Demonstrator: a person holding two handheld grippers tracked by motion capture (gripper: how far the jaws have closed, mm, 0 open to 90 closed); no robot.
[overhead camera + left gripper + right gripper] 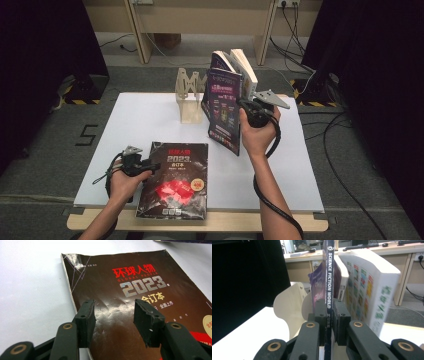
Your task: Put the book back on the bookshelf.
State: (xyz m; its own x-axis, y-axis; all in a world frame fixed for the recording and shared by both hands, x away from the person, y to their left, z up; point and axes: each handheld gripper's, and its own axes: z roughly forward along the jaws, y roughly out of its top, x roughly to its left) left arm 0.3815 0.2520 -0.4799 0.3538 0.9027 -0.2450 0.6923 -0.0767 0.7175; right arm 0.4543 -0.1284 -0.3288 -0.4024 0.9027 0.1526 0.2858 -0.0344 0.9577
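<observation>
A purple Science Fiction World magazine (225,107) stands upright on the white table, just right of a wooden book rack (191,97). My right gripper (251,113) is shut on its spine (329,277), pads pressing both sides, gripper (330,307). A thick white book (245,70) (367,287) and another purple book (220,60) lean behind it. A dark magazine marked 2023 (175,180) (140,272) lies flat near the front edge. My left gripper (139,165) (113,310) hovers open over that magazine's left part, with nothing held.
The white table board (150,115) ends at a wooden strip along the front. Cables (345,150) trail on the grey floor at the right. The rack's curved wooden side (289,307) stands close left of the held magazine.
</observation>
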